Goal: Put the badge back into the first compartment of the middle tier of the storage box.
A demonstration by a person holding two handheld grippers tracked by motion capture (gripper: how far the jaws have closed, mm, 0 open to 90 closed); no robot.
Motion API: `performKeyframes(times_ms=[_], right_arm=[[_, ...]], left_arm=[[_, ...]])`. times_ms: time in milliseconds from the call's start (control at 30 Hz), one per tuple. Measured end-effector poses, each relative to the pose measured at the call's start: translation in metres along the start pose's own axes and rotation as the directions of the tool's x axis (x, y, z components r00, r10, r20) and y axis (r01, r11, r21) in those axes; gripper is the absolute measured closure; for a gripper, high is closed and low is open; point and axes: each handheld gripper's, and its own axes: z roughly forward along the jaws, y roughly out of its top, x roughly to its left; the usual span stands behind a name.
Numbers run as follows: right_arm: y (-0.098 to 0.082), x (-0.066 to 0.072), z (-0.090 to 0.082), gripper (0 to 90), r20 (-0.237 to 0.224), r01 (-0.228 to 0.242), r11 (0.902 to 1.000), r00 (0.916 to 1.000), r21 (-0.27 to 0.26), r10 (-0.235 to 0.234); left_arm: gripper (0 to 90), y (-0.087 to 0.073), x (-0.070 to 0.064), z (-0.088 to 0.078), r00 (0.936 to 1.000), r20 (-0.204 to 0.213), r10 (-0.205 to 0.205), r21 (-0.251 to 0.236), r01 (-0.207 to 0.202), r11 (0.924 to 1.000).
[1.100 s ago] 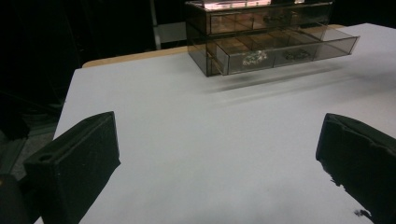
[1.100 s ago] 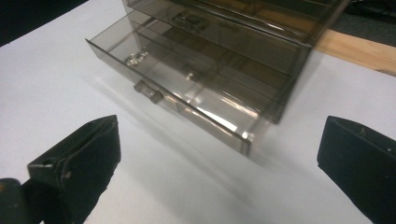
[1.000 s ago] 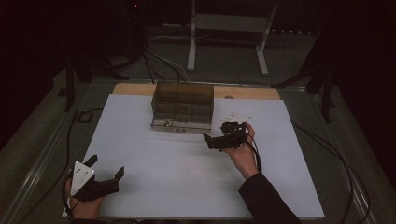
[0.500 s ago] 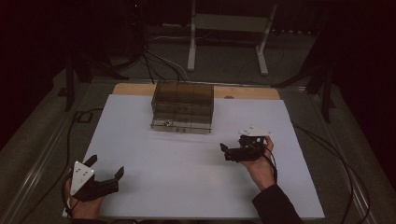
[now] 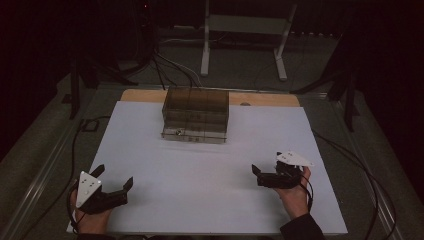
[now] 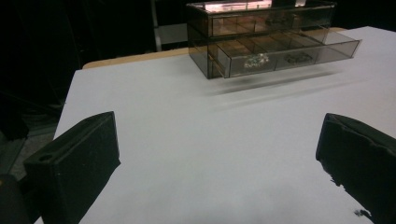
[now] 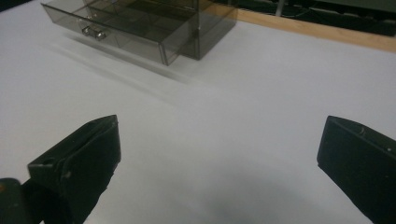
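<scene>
A smoky transparent drawer box (image 5: pixel 195 114) stands at the back middle of the white table (image 5: pixel 210 165). Its bottom drawer (image 6: pixel 285 55) is pulled out a little, with small items inside; the drawer's metal handle (image 7: pixel 93 31) shows in the right gripper view. My left gripper (image 5: pixel 115 175) rests at the front left, open, nothing between its jaws (image 6: pixel 217 154). My right gripper (image 5: pixel 265 167) is at the front right, also open and holding nothing (image 7: pixel 219 154). Both sit well short of the box.
A wooden strip (image 5: pixel 260 98) edges the table's far side. Behind it stands a white metal frame (image 5: pixel 240 40) with cables on the dark floor. A cable (image 5: pixel 350 165) trails off the right edge. Broad white surface lies between the grippers and the box.
My right gripper has pulled back from beside the drawer box to the front right of the table and is open. The left gripper has stayed put.
</scene>
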Motion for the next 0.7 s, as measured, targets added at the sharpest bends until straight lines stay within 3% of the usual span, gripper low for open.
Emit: performKeyframes(times_ms=[433,700], right_arm=[[-0.029,-0.003,-0.016,0.0,0.019,-0.021,0.9943,0.9996,-0.105,0.023],[-0.038,-0.006,-0.026,0.0,0.029,-0.041,0.9879,0.9985,-0.149,0.046]], left_arm=[[0.3,0.002,0.001,0.004,1.0,0.003,-0.001,-0.013,0.001,0.9999],[0.3,0.003,0.0,0.005,0.9999,0.013,-0.006,-0.02,0.006,0.9998]])
